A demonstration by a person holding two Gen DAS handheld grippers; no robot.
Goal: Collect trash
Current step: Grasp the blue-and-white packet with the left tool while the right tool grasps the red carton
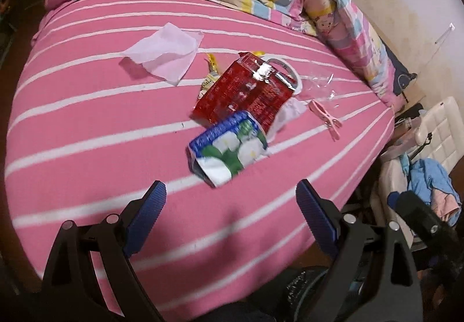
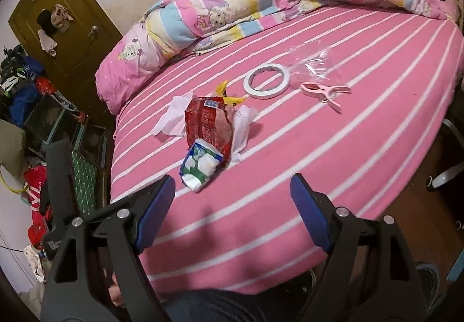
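Both grippers, the left gripper point(image 1: 230, 195) and the right gripper point(image 2: 232, 188), hovered with jaws wide apart and empty over the near edge of one pink, white-striped bed point(image 2: 333, 177). The trash lay mid-bed in a cluster: one crumpled blue-and-white packet point(image 2: 201, 166) nearest, one glossy red carton point(image 2: 207, 126) touching it, two thin white tissues point(image 1: 163, 53), one yellow wrapper point(image 2: 229, 97), one clear crinkled film point(image 2: 314, 61). Farther right sat one round tape roll point(image 2: 266, 80) and one pink plastic clothespin point(image 2: 324, 92).

bed sheet point(image 1: 87, 124): matt striped cloth
red packet point(image 1: 246, 92): glossy, crinkled plastic foil
tissue point(image 1: 165, 52): thin matt paper
clothespin point(image 2: 324, 94): smooth pink plastic
fingers point(image 1: 145, 214): ribbed blue pads, matt black plastic
door point(image 2: 72, 40): varnished wood
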